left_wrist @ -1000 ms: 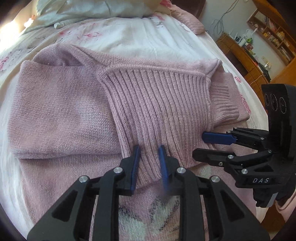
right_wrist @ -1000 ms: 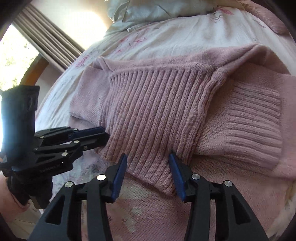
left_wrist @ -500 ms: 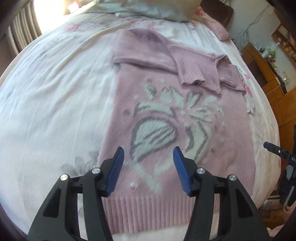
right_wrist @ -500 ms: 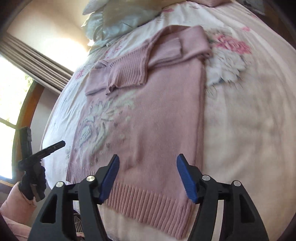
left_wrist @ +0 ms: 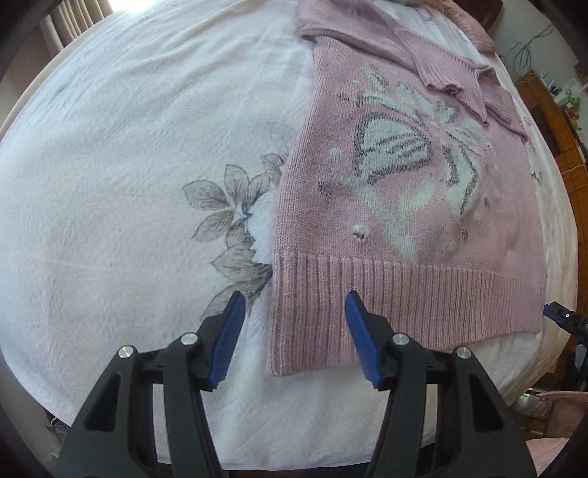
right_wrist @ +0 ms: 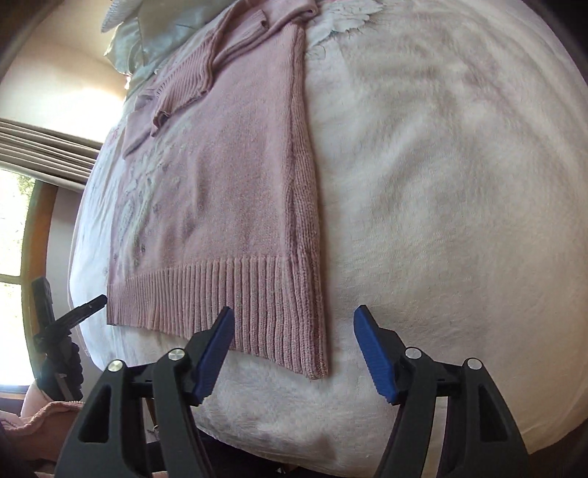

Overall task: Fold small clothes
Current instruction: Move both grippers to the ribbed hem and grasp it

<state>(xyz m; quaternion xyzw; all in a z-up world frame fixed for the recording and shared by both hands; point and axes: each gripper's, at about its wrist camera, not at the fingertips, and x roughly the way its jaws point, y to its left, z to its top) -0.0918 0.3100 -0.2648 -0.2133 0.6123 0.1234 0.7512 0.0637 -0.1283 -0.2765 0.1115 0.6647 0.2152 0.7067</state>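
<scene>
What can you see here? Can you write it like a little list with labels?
clothing: pink sweater lying flat, with a white flower pattern on the front
sleeves: folded across the chest at the far end
hem: ribbed edge nearest the grippers
surface: white bedspread with a printed flower
left gripper: jaws open, at the hem's left corner, holding nothing
right gripper: jaws open, at the hem's right corner, holding nothing
background: pillows, curtain and window
</scene>
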